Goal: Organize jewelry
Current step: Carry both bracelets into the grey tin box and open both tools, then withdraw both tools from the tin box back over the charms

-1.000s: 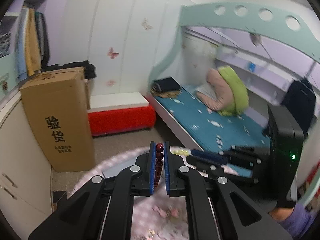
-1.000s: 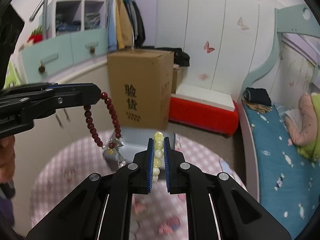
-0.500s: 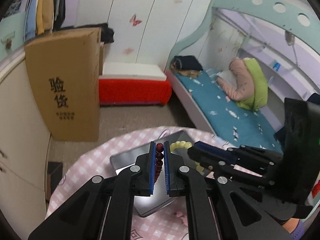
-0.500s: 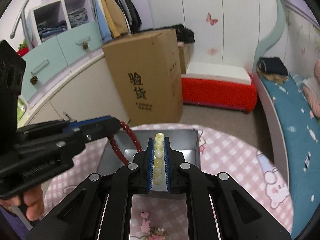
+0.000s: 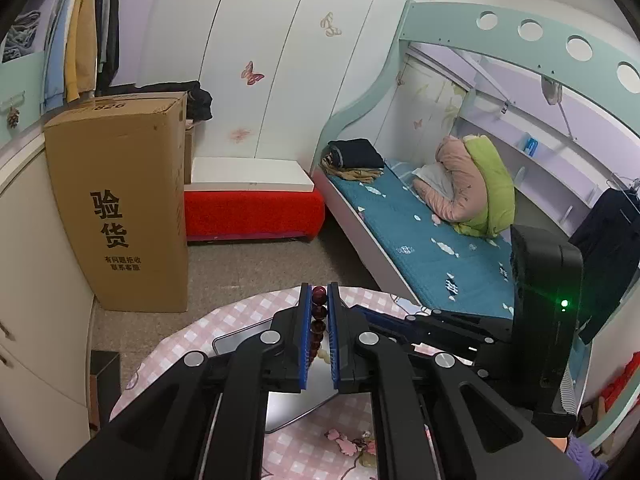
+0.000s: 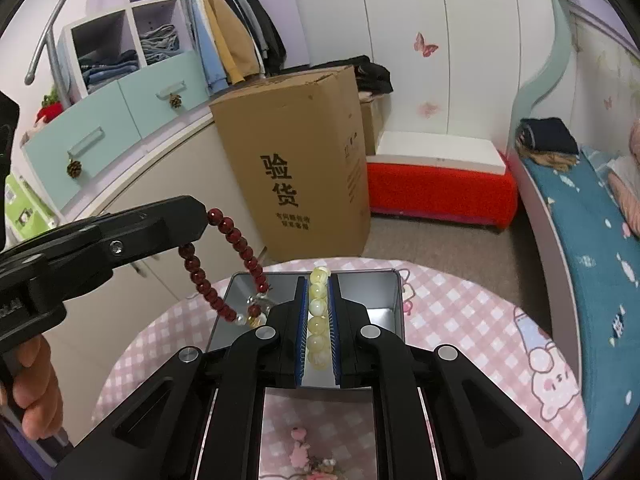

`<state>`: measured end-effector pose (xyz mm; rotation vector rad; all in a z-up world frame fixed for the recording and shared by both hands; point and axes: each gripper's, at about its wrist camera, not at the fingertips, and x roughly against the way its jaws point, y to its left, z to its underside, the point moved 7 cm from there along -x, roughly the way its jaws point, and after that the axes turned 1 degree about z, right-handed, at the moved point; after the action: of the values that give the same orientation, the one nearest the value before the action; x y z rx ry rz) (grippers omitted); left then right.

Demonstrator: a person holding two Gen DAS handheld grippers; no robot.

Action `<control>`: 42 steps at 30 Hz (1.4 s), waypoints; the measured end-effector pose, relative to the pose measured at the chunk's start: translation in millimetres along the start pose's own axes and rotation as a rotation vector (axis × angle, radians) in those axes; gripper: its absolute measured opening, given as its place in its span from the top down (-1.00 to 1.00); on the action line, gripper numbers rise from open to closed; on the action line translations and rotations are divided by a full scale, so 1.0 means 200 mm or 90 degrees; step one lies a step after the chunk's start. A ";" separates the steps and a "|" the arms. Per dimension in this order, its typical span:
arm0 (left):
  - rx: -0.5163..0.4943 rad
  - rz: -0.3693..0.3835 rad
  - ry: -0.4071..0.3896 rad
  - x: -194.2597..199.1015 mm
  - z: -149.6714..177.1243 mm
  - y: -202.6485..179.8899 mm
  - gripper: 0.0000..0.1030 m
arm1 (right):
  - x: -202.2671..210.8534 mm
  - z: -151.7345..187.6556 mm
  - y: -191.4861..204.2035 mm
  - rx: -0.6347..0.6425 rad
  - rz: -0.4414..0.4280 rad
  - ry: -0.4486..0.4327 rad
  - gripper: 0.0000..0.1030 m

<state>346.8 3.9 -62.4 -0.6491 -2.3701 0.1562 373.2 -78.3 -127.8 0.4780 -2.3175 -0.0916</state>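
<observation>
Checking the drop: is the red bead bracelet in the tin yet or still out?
Out. The red bead bracelet hangs from the shut left gripper above the metal tin, its lower end near the rim.

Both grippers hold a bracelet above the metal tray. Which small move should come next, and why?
Probably lower the left gripper a little. Its dark red bracelet hangs with the bottom charm just over the metal tray, so it could settle inside before release. The right gripper holds the yellow bracelet.
</observation>
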 end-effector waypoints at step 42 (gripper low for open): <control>-0.025 -0.111 0.016 0.15 0.39 0.07 -0.20 | 0.25 0.19 -0.10 0.011 0.067 -0.013 -0.17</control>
<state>283.7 34.4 -108.6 -0.4569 -2.3965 0.0256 320.6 -118.7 -126.3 0.3638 -2.3610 -0.0262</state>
